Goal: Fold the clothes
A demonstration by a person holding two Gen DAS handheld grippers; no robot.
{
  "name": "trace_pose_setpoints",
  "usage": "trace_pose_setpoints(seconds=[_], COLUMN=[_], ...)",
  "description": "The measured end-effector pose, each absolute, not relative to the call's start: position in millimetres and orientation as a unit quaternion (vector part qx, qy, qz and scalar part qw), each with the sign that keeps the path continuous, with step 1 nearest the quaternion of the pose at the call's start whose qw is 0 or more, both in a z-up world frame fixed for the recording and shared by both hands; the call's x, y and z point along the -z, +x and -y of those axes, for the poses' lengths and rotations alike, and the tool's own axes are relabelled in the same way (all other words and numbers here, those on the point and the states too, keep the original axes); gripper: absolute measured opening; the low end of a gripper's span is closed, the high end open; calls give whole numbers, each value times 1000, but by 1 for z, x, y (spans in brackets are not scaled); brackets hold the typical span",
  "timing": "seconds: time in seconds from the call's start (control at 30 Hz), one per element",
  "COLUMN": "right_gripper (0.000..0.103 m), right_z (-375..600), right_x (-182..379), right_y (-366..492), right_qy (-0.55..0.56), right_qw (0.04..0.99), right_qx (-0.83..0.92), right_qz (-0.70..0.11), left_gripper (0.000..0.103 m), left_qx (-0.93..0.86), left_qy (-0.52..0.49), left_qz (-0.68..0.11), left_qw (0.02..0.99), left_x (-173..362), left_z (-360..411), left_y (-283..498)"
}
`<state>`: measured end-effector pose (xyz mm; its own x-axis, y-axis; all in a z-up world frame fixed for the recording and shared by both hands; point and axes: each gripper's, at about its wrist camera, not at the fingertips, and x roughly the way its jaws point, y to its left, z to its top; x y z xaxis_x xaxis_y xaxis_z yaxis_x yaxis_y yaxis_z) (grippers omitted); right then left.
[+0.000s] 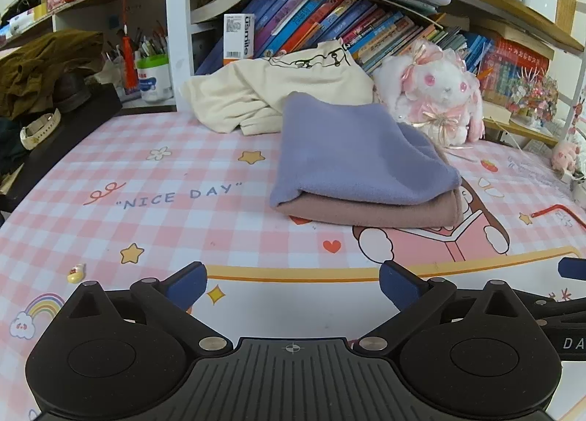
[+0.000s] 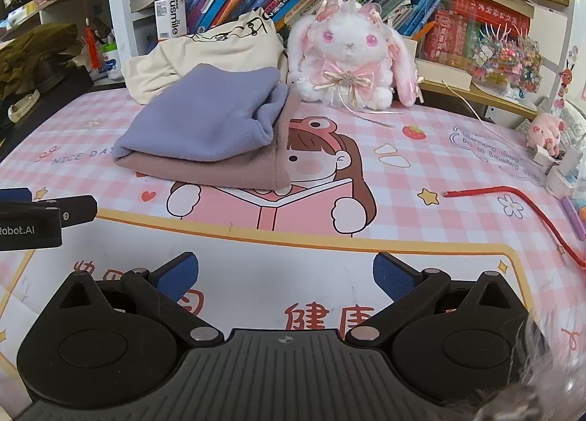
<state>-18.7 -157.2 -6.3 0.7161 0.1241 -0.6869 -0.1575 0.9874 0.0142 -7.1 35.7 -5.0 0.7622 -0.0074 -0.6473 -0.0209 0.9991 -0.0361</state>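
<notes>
While both tongs (image 1: 293, 287) gape, plush rabbit (image 2: 351, 55) — apparently — touches folded clothes (image 2: 205, 135).

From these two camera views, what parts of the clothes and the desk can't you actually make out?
- Cream garment: its lower part is hidden behind the folded purple cloth, both views.
- Pink cloth: mostly covered by the purple one.
- Red cord: cut off at the right edge, right wrist view.
- Handwriting on the mat: too blurred to read.

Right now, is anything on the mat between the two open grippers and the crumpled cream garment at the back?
Yes. The folded purple and pink stack lies ahead of the left gripper and right gripper, directly before the cream garment.
</notes>
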Motion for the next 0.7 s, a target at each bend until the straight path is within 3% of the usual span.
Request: trace_pose_setpoints(seconds=[0.7], right_gripper=[103], right_z=[156], right_x=[11], right_y=[-11], right_qy=[-21], right_qw=[919], right_qx=[-79], right_qz=[-385], left_gripper=[102], left_qx=[2], left_qy=[-20], left_qz=[-354], left_qw=[935], left_x=[9], left_z=[-36], left_y=[-1])
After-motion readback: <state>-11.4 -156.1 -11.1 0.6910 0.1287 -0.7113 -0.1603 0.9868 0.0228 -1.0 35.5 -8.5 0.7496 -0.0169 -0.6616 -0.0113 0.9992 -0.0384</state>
